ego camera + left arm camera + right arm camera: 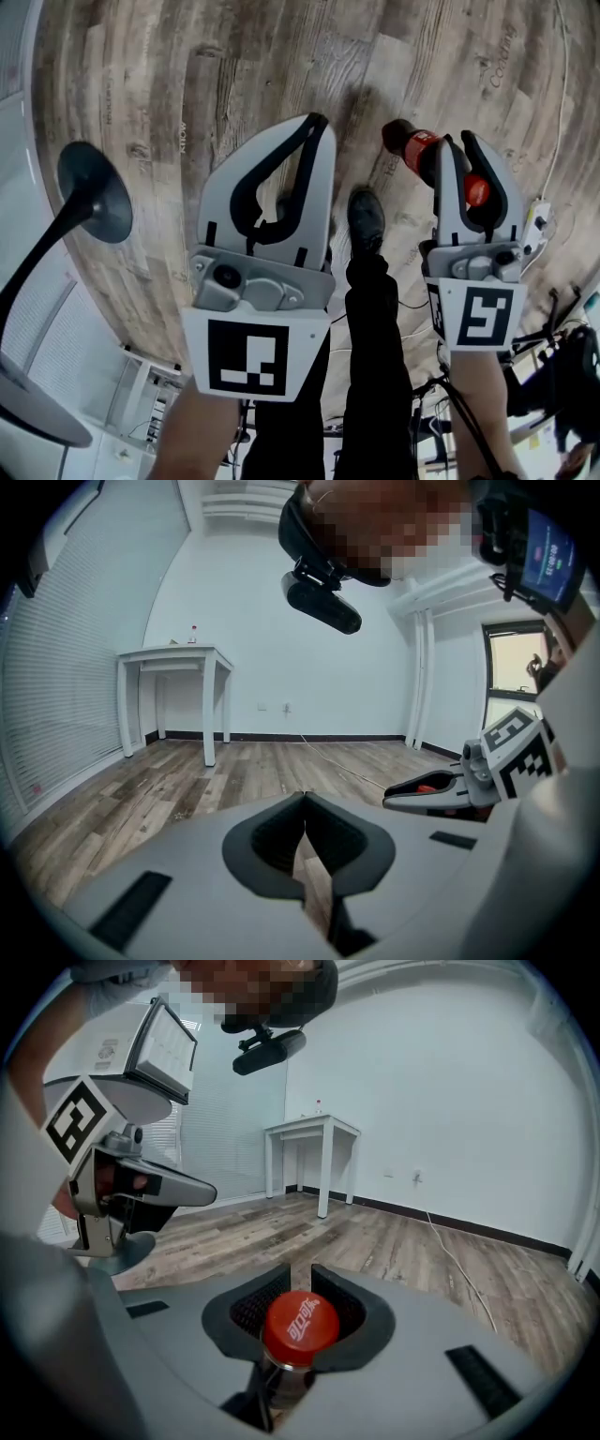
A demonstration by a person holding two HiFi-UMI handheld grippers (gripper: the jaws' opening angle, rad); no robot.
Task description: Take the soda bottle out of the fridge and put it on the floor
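Note:
The soda bottle [412,147] is dark cola with a red label and a red cap [476,190]. It hangs above the wooden floor [234,66], held at the neck by my right gripper [458,141], which is shut on it. In the right gripper view the red cap [300,1326] sits in the hollow between the jaws of the right gripper [300,1274], with the neck below it. My left gripper [313,122] is level with it to the left, shut and holding nothing. In the left gripper view the left gripper [305,796] has its tips touching.
A person's dark trouser leg and shoe [366,220] stand between the grippers. A black dish-shaped stand [94,192] is at the left. A power strip [536,225] and cable lie at the right. A white table [178,658] stands by the far wall.

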